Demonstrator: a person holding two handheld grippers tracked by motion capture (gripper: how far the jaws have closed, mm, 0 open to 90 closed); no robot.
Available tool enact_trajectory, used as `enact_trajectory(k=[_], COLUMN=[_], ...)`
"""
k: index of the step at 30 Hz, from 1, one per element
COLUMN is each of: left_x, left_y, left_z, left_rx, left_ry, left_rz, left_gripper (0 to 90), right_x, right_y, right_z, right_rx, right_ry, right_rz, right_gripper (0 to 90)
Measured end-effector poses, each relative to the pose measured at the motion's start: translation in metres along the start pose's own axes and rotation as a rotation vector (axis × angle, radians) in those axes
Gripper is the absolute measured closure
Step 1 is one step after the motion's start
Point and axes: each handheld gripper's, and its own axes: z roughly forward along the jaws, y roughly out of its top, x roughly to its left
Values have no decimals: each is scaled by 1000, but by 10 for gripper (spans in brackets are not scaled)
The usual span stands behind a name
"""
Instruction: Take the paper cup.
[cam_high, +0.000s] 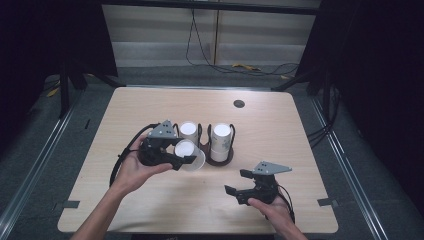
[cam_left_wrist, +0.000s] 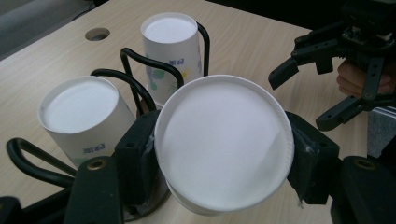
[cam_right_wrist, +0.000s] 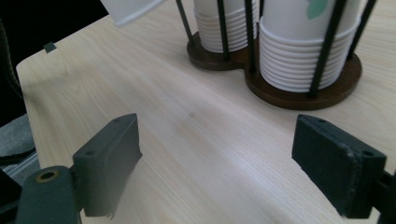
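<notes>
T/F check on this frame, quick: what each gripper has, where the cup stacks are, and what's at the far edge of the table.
1. The left gripper is shut on a white paper cup. True.
2. The right gripper holds a cup. False: its jaws stand open over bare wood with nothing between them.
3. Two stacks of upside-down white paper cups stand in a black wire holder with a dark wooden base. True.
4. The held cup lies flat on the light wooden table. False: it is gripped by its sides, in front of the holder.
5. A round dark hole sits near the table's far edge. True.
</notes>
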Motion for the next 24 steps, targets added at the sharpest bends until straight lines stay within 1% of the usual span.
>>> enact_trajectory(k=[2, 4, 6, 7, 10, 11, 12, 13, 14, 15, 16, 17, 18, 20, 21, 22, 23, 24], left_x=[-2, -3, -4, -4, -4, -3, -4, -4, -5, -5, -5, -5, -5, -6, -7, -7, -8, -7], left_y=[-4, -7, -10, -11, -16, -18, -19, -21, -22, -23, -24, -25, -26, -28, -30, -30, -32, -33], left_z=[2, 4, 5, 5, 5, 6, 6, 7, 7, 8, 9, 10, 12, 16, 19, 20, 23, 25], left_rx=[8, 15, 22, 18, 10, 5, 3, 2, 5, 1, -5, -11, -12, -1, 2, 5, 5, 10], left_ry=[-1, -8, -10, -12, -17, -27, -32, -30, -27, -33, -46, -64, -69, -67, -71, -63, -52, -55], left_rz=[2, 4, 9, 5, -4, -10, -9, 1, 4, 1, -6, -15, -16, -9, -14, -13, -12, -11], left_gripper=[356, 356, 356, 356, 356, 356, 356, 356, 355, 355, 355, 355, 355, 355, 355, 355, 354, 354], right_x=[1, 2, 2, 3, 5, 7, 7, 8, 11, 12, 14, 14, 14, 14, 14, 15, 16, 16], right_y=[2, 6, 9, 12, 16, 15, 15, 15, 15, 15, 14, 14, 13, 11, 10, 9, 8, 8], right_z=[3, 7, 11, 13, 19, 23, 23, 24, 25, 25, 24, 24, 24, 25, 26, 27, 27, 27], right_rx=[6, 6, 6, 8, -18, -34, -34, -29, -23, -31, -52, -52, -51, -49, -49, -45, -51, -51], right_ry=[10, 37, 35, 32, 45, 78, 78, 84, 88, 87, 94, 94, 98, 111, 114, 124, 141, 141], right_rz=[-10, -21, -40, -43, -45, -50, -50, -59, -77, -84, -87, -87, -84, -82, -83, -82, -81, -81], right_gripper=[147, 140, 147, 146, 145, 138, 138, 138, 138, 137, 137, 137, 138, 140, 140, 139, 138, 138])
